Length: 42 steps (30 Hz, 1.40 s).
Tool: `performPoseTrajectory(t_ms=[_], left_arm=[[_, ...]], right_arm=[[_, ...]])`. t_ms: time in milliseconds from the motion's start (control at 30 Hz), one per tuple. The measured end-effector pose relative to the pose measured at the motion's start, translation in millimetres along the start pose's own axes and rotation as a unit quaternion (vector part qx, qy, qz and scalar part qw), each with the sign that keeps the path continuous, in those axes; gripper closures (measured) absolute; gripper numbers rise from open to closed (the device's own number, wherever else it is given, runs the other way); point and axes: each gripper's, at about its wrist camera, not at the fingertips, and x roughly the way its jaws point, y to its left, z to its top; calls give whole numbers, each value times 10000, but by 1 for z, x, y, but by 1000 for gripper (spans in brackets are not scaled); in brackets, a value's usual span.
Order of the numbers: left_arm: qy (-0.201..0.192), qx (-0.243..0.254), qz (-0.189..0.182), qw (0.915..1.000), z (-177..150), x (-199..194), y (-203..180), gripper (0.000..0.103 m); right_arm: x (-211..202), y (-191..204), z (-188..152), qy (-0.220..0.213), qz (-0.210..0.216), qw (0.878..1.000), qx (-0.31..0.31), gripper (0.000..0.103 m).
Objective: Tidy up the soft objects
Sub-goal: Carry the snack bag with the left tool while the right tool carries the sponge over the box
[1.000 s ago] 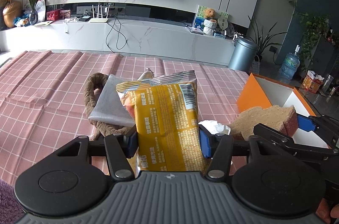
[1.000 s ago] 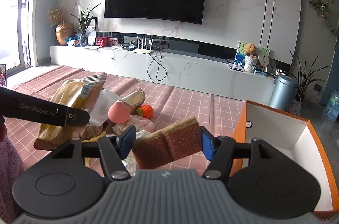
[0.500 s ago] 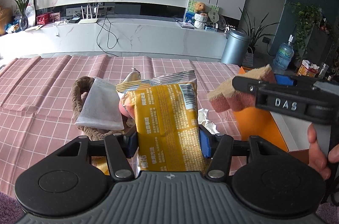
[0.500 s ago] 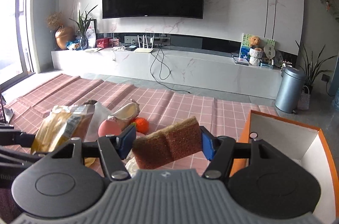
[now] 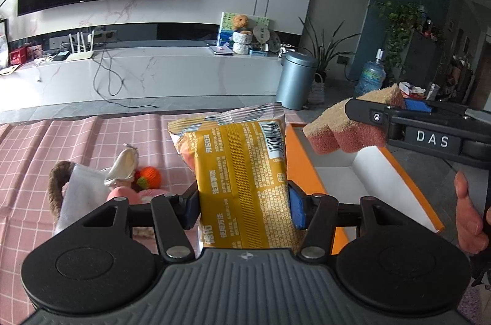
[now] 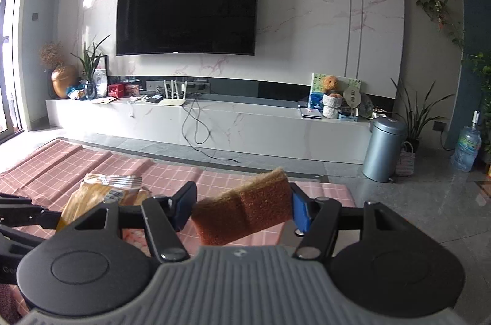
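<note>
Two tools: one packet (image 5: 242, 180), one sponge (image 6: 242, 214).

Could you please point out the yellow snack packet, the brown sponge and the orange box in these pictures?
yellow snack packet (image 5: 242, 177), left wrist view, middle of its printed back.
brown sponge (image 6: 245, 214), right wrist view, its reddish front face.
orange box (image 5: 302, 156), left wrist view, its near orange wall.
</note>
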Motion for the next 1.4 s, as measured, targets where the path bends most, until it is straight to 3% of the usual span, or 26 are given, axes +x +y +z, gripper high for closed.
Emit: performPoseTrajectory(t_ms=[233, 467, 633, 733, 867, 967, 1133, 1300, 1400], left_arm=[[282, 276, -742, 9965, 18, 27, -51, 39], [1166, 409, -1304, 9837, 20, 80, -99, 39], [1573, 688, -1124, 9787, 13, 110, -115, 40], [1734, 789, -1045, 9761, 8, 118, -121, 40], [1880, 945, -981, 9727, 4, 124, -128, 40], [1955, 1004, -953, 9709, 2, 126, -131, 40], [2045, 1144, -1017, 9668, 5, 127, -133, 40], [2132, 1222, -1023, 9639, 6, 128, -134, 40], [2188, 1312, -1009, 9616, 6, 129, -137, 40]], right_arm=[[-7, -68, -22, 570, -588, 9965, 172, 40], [14, -96, -73, 1350, -691, 9883, 157, 40], [30, -101, -97, 1575, -738, 9847, 124, 40], [35, -108, -102, 1893, -442, 9805, 289, 40], [43, -107, -107, 2494, -458, 9673, 31, 38], [42, -109, -106, 2697, -405, 9621, -17, 36], [33, -111, -99, 2756, -343, 9606, -59, 35], [19, -115, -85, 2494, -396, 9675, -86, 28], [13, -119, -82, 2424, -379, 9694, -25, 31]])
